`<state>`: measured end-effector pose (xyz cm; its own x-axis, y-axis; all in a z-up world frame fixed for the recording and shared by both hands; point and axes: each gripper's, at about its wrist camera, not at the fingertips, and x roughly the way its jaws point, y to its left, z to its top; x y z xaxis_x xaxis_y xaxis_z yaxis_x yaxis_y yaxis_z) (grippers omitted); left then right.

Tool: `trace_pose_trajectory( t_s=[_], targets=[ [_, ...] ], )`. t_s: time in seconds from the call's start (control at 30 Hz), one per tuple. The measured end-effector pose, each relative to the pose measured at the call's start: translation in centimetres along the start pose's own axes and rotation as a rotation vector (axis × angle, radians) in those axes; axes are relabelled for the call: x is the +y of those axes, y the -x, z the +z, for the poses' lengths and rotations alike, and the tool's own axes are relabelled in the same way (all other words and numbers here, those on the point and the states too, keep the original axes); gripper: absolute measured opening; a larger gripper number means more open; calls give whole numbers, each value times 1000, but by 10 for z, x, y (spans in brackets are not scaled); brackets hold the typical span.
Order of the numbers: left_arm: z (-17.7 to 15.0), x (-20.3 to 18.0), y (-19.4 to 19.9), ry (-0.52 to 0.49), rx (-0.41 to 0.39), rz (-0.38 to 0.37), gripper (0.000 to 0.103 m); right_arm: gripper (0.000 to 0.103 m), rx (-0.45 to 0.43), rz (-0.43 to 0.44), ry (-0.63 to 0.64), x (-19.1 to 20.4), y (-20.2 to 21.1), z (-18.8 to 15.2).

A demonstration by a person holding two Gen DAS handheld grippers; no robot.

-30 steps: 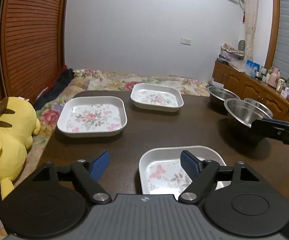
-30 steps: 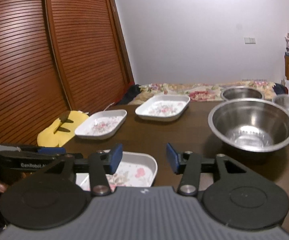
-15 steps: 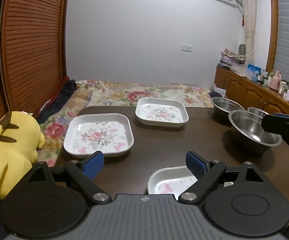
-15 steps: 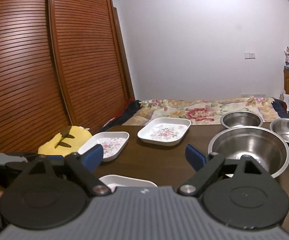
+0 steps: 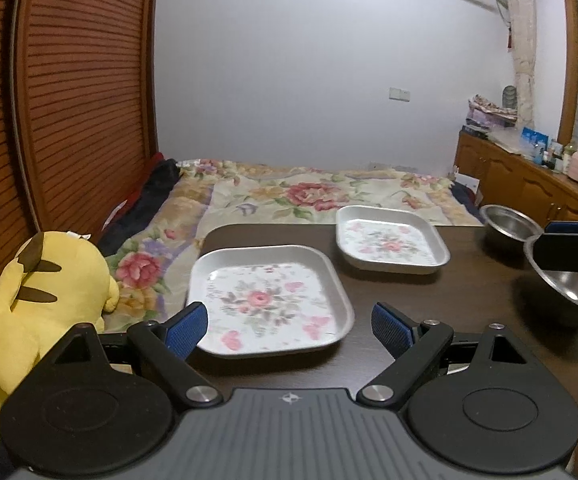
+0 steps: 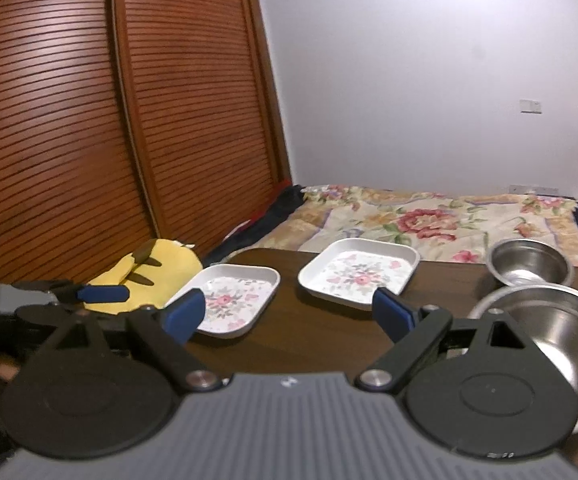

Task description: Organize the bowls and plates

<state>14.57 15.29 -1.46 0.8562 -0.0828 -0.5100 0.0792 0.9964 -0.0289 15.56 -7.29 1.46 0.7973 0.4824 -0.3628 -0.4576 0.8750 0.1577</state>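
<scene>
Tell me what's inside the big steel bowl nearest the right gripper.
The big steel bowl shows only bare shiny metal inside. Its near part is covered by the right gripper, so that part cannot be checked.

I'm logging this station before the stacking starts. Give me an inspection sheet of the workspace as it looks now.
Surface: dark wooden table.
Job's things: near floral plate and far floral plate, apart; large steel bowl, far steel bowl, a third bowl cut off at the frame edge.
Clutter: nothing seen.
Grippers: left gripper and right gripper open, empty.
Cables: nothing seen.
Surroundings: yellow plush toy, floral bedspread, slatted wooden doors, cabinet.
</scene>
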Motion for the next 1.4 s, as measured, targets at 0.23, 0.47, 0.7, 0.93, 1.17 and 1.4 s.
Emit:
trace_pose_trajectory(
  t_s=[0.23,0.47,0.7,0.93,1.17,1.4],
  targets=[
    [7,42,-34,28,33,21,82,89,101,68,11,13,-46,15],
    [13,70,-67,52,66,-17,66,81,191,86,10,23,-95,25],
    [11,82,-90,50,99,-35,49,64,316,82,-5,27,-150,16],
    [5,90,-98,74,117,-49,36,47,402,76,-44,22,-185,7],
    [3,92,-98,85,120,-59,22,32,422,93,-20,27,-195,5],
    [-2,94,-102,96,137,-44,14,21,434,107,-12,27,-200,4]
  ],
)
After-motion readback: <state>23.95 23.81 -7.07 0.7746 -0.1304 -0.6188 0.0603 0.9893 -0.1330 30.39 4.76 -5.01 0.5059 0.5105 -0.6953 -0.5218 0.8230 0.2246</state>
